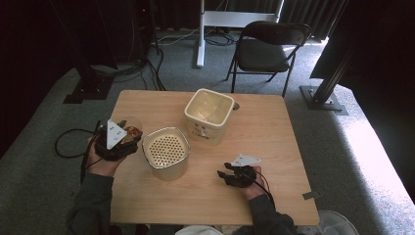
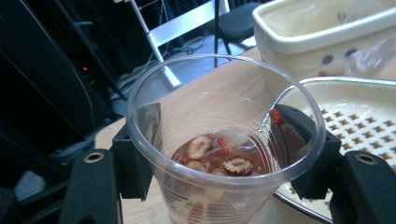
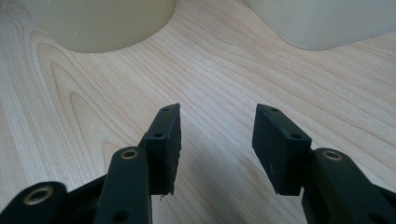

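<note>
A clear plastic cup with red and tan dried fruit slices in liquid sits between the jaws of my left gripper, which is shut on it. In the high view that left gripper is at the table's left edge, just left of a cream pot with a perforated strainer insert. The strainer's holed tray lies right beside the cup. My right gripper is open over bare wood with nothing between its jaws; the right gripper rests near the table's front right.
A square cream container stands behind the strainer pot at the table's middle. The wooden table has bare room at right and front. A black folding chair and a white stand leg are on the carpet beyond.
</note>
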`<state>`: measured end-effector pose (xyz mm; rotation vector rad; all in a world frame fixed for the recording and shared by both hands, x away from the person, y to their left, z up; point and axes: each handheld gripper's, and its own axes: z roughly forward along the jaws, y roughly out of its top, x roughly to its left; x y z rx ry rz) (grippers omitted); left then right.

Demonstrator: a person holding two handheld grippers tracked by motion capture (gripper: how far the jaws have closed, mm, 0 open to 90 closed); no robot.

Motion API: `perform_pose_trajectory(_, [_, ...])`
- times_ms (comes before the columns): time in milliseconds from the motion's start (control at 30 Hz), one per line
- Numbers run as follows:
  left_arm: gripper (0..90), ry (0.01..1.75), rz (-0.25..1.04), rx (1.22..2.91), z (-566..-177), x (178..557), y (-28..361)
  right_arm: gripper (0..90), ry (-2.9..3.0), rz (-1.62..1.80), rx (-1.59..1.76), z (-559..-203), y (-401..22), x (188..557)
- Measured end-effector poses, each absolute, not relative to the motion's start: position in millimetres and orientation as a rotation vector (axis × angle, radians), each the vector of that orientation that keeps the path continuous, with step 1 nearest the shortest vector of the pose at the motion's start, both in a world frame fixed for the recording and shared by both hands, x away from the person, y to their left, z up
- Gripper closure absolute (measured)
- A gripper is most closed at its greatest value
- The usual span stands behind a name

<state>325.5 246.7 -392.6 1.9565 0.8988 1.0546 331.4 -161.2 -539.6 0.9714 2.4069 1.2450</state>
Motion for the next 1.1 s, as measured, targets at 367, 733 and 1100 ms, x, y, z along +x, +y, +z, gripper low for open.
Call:
perform_pose_trajectory(367, [36.1, 0.801, 1.217, 2.08, -387.2, 328.1, 224.3, 51.6, 2.408, 1.247, 0.97, -539.8, -160.7, 331.4])
perform_pose_trajectory(733, [36.0, 0.655, 1.419, 2.208, -384.6, 329.2, 204.0, 51.6, 2.41, 1.243, 0.967, -540.0, -160.3, 331.4])
perform_pose_trajectory(1100, [35.9, 0.441, 1.633, 2.363, -393.2, 327.3, 180.5, 51.7, 2.412, 1.245, 0.969, -540.5, -160.0, 331.8])
